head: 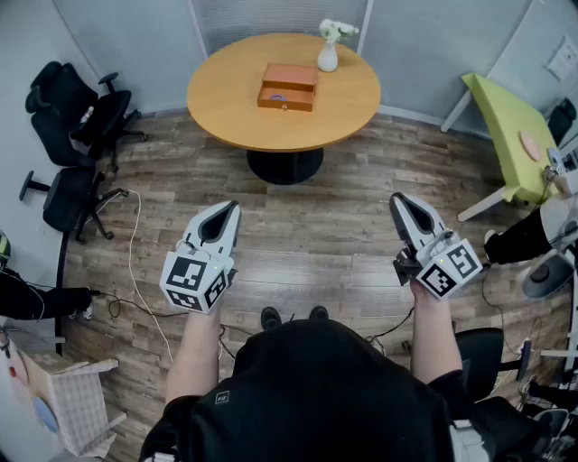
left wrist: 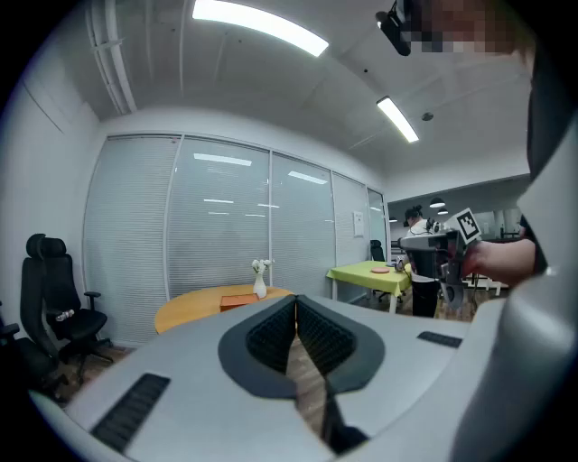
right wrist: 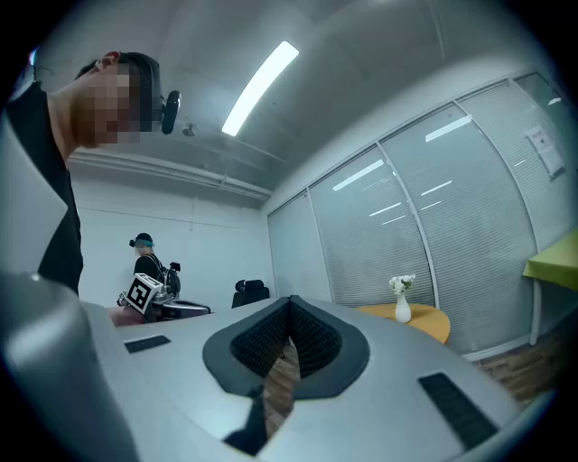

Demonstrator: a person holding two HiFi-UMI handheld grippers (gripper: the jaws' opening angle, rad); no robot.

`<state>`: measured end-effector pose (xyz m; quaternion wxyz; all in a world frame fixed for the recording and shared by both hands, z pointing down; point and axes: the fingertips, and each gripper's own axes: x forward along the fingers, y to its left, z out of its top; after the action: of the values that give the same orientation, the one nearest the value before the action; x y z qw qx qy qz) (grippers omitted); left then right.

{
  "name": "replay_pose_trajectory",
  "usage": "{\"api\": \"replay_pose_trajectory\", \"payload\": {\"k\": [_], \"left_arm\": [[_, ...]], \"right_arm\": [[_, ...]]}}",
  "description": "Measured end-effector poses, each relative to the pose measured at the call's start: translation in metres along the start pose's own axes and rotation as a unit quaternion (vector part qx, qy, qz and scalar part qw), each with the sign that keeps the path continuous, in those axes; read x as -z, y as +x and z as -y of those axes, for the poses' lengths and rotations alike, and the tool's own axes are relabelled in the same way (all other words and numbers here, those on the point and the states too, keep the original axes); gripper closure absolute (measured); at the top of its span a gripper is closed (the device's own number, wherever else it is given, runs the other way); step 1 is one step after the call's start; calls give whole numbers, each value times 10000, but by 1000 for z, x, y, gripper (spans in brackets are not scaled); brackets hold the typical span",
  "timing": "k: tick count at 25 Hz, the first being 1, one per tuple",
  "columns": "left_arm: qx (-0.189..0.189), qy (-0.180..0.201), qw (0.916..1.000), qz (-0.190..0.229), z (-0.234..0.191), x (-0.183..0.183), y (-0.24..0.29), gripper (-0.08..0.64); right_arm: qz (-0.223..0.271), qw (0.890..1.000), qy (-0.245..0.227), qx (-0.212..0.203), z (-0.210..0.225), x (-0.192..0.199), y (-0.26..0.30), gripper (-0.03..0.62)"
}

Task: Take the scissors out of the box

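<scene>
While hovering over the wood floor (head: 307, 217) well short of the table, left gripper (head: 228, 211) at nine o'clock, right gripper (head: 398, 202) at three o'clock, both closed and empty, orange box (head: 288, 87) on round table (head: 226, 99) at twelve o'clock, drawer slightly out, scissors not discernible, white vase (head: 327, 56) just beside, at one o'clock of the box.

Looks like a small office meeting room to me. Round wooden table (head: 226, 99) in the middle, black swivel chairs (head: 90, 117) against the wall, glass partitions with blinds (left wrist: 217, 235) and strip lights (left wrist: 262, 25) overhead.
</scene>
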<state>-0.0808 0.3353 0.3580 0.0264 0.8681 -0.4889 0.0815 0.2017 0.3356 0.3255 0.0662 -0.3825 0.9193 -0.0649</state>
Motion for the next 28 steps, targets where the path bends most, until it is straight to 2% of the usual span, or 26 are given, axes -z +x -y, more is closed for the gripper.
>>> {"api": "replay_pose_trajectory", "payload": {"k": [9,22,28], "left_arm": [[95,84,9999,-12,9,-3,6,545],[20,-34,10000,-24,76,-4,24,546],[-72,-99,9999,-112,80,6,25,546]], "right_arm": [[50,10000,16,54,9,2,-4,557],[179,9987,332,-349,29,1,-51,554],[107,9982,427,-408,36,6,-57,554]]}}
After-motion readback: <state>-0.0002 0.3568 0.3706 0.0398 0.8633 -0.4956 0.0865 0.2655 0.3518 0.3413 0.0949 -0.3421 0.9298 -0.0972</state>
